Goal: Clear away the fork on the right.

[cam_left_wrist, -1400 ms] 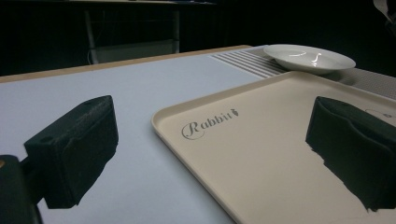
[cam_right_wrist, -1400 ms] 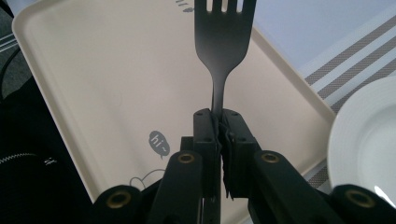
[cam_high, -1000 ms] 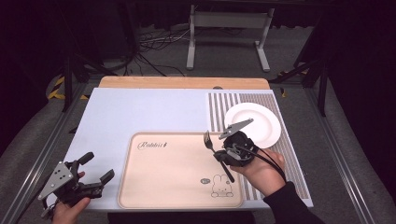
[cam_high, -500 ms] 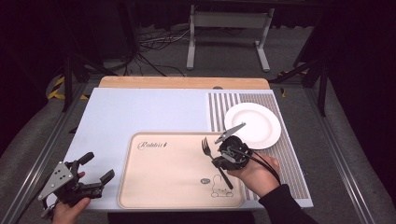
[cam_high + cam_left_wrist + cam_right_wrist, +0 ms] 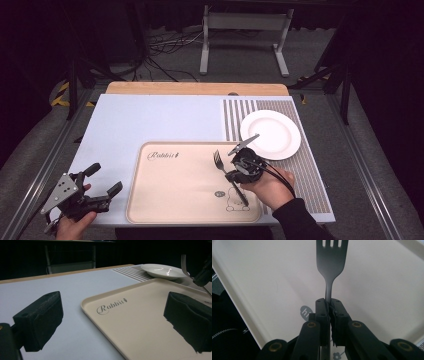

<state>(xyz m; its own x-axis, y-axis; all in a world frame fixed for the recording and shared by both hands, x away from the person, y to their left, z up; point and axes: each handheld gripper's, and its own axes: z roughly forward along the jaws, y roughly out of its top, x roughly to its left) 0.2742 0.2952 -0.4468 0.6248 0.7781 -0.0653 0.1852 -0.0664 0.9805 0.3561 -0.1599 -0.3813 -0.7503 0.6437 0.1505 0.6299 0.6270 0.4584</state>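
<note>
A dark fork (image 5: 218,160) is clamped by its handle in my right gripper (image 5: 233,175), just above the right part of the beige tray (image 5: 165,200). In the right gripper view the jaws are shut on the fork's neck, the right gripper (image 5: 329,307) pointing the fork (image 5: 332,262) tines away over the tray (image 5: 274,277). My left gripper (image 5: 105,178) stands open at the table's front left corner, holding nothing. In the left gripper view the left gripper (image 5: 112,322) frames the tray (image 5: 140,322) between wide-apart jaws.
A white plate (image 5: 270,134) sits on the striped mat (image 5: 235,117) at the right, also seen as the plate (image 5: 162,271) beyond the tray. The light blue table top (image 5: 150,120) stretches behind the tray. The tray carries a "Rabbit" print (image 5: 111,307).
My right gripper has carried the fork from beside the plate a little left and nearer, over the tray's right part. The left gripper has stayed put.
</note>
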